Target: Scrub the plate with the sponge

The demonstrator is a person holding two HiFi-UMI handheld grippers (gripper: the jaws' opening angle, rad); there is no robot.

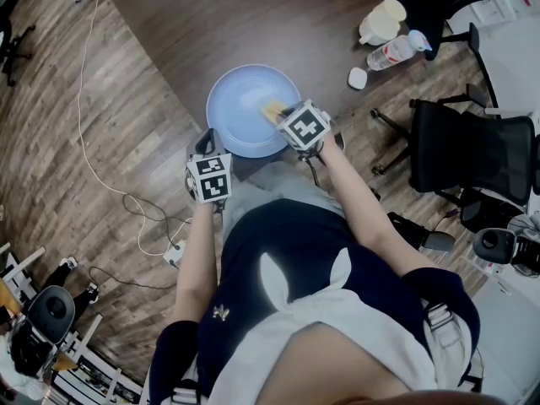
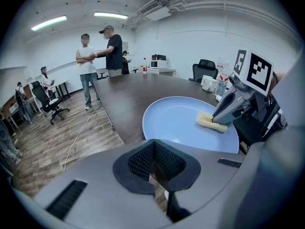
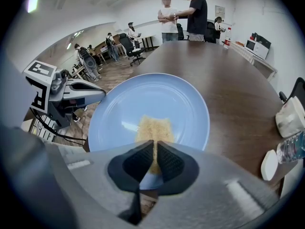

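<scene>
A light blue plate lies near the front edge of the dark wooden table. On its right side rests a yellow sponge, and my right gripper is shut on it. In the right gripper view the sponge lies flat on the plate and runs back between the jaws of the right gripper. My left gripper hovers just off the plate's near-left rim, past the table edge. In the left gripper view that gripper is shut with nothing held, and the plate lies ahead.
A plastic bottle, a white jug and a small white lid stand at the table's far right. Black office chairs sit to the right. A white cable trails over the wooden floor. Two people stand at the table's far end.
</scene>
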